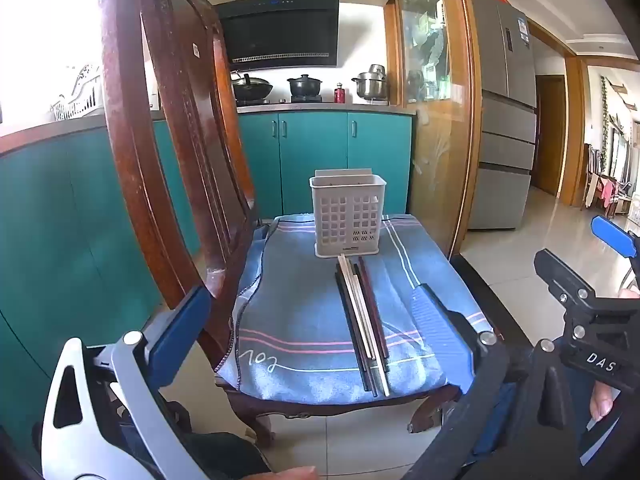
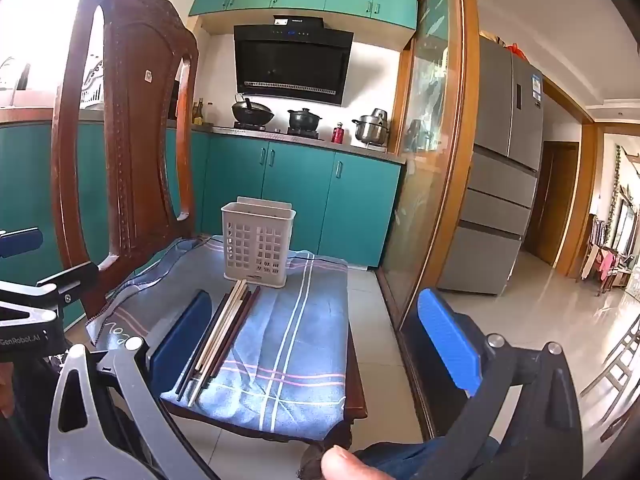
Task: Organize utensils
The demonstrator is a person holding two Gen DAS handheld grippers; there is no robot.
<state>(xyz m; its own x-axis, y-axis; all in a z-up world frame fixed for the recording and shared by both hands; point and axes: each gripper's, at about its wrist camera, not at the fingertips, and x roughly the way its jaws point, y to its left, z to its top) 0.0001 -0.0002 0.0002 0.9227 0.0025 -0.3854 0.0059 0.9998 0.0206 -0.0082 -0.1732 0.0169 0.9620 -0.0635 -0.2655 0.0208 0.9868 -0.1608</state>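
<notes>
A white slotted utensil holder (image 1: 346, 216) (image 2: 257, 240) stands upright at the far end of a chair seat covered by a blue striped cloth (image 1: 304, 320) (image 2: 292, 340). Several chopsticks (image 1: 362, 320) (image 2: 222, 332), dark and pale, lie side by side in front of the holder, pointing toward me. My left gripper (image 1: 316, 312) is open, short of the cloth's near edge, with nothing between its blue pads. My right gripper (image 2: 316, 336) is open too, hovering over the near part of the seat and holding nothing. Each gripper shows at the edge of the other's view.
The tall carved wooden chair back (image 1: 176, 128) (image 2: 128, 128) rises on the left of the seat. Teal kitchen cabinets (image 1: 320, 160) and a stove with pots (image 2: 276, 118) stand behind. A glass sliding door with a wooden frame (image 2: 432, 168) runs along the right; a tiled floor (image 2: 384, 360) lies below.
</notes>
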